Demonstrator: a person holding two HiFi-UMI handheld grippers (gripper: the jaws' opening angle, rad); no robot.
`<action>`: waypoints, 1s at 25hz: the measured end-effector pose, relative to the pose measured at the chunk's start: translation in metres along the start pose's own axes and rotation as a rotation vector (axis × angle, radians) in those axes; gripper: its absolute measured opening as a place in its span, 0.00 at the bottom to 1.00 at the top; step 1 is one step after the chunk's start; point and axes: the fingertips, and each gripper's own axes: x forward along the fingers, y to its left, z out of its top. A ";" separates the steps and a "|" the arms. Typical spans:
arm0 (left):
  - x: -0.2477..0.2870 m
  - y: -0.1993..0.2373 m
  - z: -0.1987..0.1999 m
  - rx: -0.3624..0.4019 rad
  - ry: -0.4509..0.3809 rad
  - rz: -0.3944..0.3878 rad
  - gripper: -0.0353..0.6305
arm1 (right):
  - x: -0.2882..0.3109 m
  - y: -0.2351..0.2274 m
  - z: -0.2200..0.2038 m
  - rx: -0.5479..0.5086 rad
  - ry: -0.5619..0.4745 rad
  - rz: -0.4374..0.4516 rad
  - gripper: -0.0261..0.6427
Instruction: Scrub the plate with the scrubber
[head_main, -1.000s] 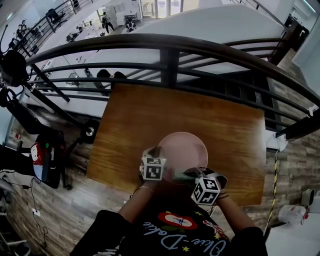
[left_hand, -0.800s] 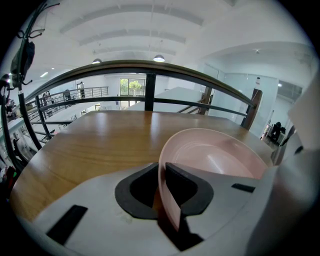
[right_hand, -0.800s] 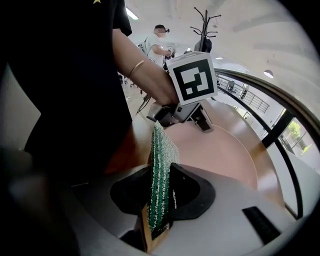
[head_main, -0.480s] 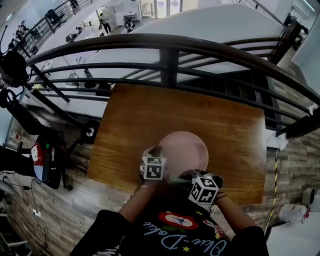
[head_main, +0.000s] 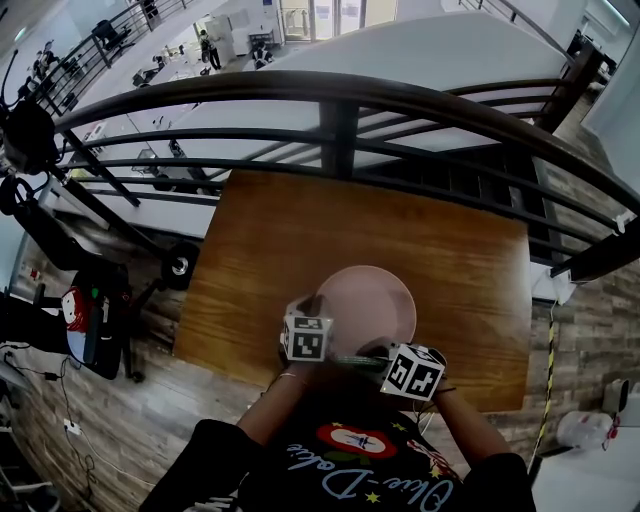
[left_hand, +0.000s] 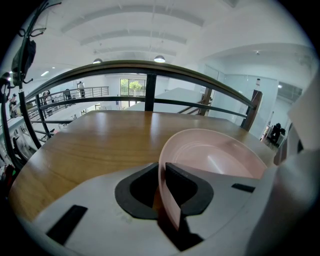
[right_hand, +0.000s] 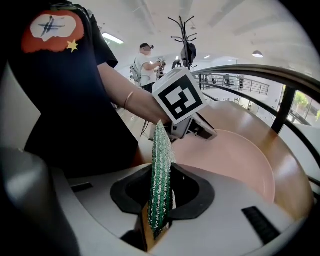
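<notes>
Plate (head_main: 366, 305), smooth round pink, rim pinched in jaws of left gripper (left_hand: 164, 181); right gripper (right_hand: 162, 196) clamps glittery green scrubber (right_hand: 161, 160).

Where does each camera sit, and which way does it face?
Head view: on the person's head, facing steeply down at the table; shirt, forearms show.
Left gripper view: on the left gripper, along jaws shut on the pink plate's rim.
Right gripper view: on the right gripper, past its gripped green scrubber toward the shirt.
Shared: all three show the plate.

Wooden table (head_main: 300, 250) just beside a dark metal railing (head_main: 340, 125)
</notes>
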 end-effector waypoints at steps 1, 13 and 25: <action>0.000 0.000 -0.001 0.000 -0.001 -0.002 0.09 | -0.003 -0.003 0.000 -0.005 0.000 -0.013 0.14; -0.004 -0.006 -0.003 0.102 -0.004 -0.055 0.13 | -0.024 -0.044 0.003 -0.020 -0.032 -0.209 0.14; -0.037 -0.004 0.015 0.166 -0.091 -0.036 0.17 | -0.034 -0.071 0.007 0.142 -0.179 -0.341 0.14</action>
